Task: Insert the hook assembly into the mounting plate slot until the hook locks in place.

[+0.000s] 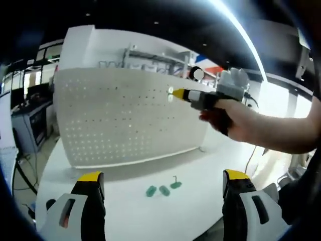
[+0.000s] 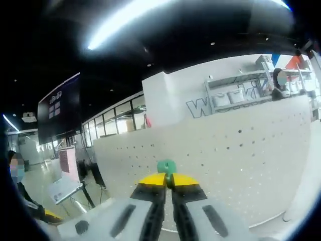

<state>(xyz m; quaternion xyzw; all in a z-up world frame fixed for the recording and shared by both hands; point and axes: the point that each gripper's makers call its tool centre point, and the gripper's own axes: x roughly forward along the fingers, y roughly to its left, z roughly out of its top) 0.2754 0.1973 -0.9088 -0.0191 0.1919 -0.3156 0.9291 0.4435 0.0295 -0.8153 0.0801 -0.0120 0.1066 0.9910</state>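
Observation:
A white pegboard mounting plate (image 1: 125, 115) stands upright on a white table (image 1: 125, 211). In the right gripper view my right gripper (image 2: 169, 179) is shut on a green hook (image 2: 166, 165), whose tip sticks out above the yellow jaw ends close to the pegboard (image 2: 225, 160). The left gripper view shows that right gripper (image 1: 176, 94), held by a hand, with its yellow tip at the upper right holes of the board. My left gripper (image 1: 163, 175) hangs open over the table, jaws wide apart and nothing between them. Three green hook parts (image 1: 164, 190) lie on the table before the board.
A person's forearm (image 1: 281, 133) reaches in from the right. Shelving (image 1: 150, 60) stands behind the board, and a bench with equipment (image 1: 30, 120) at the left. The table edge curves near my left jaws. Another person (image 2: 17, 173) is at the far left.

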